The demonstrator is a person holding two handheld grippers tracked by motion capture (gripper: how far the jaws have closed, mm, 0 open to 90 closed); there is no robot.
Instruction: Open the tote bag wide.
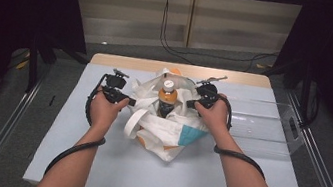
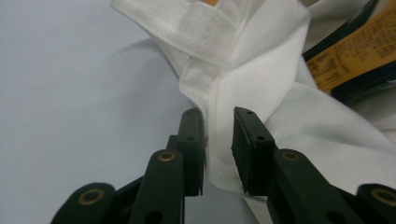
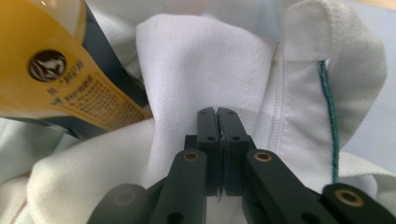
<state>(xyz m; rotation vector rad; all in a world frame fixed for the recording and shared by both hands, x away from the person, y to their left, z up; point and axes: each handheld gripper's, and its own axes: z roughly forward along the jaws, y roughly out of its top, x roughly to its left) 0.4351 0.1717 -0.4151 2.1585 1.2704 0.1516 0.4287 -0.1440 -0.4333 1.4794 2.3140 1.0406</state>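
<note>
While the right gripper [image 3: 217, 116] has its jaws pressed together, pinching the white tote bag [image 1: 163, 131] at its rim, the left gripper [image 2: 218, 126] has its jaws spread, the bag's seam loose between them. I'd re-pinch that seam before lifting, since the woven cloth is floppy and slips. Bag's mid-table [image 1: 102, 164], slumped around an upright, smooth, orange-labelled bottle [image 1: 167, 98].

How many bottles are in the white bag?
1. A bottle with a white cap and orange drink stands upright in the middle of the white bag, between the two hands. The cloth could hide more lower down.
</note>
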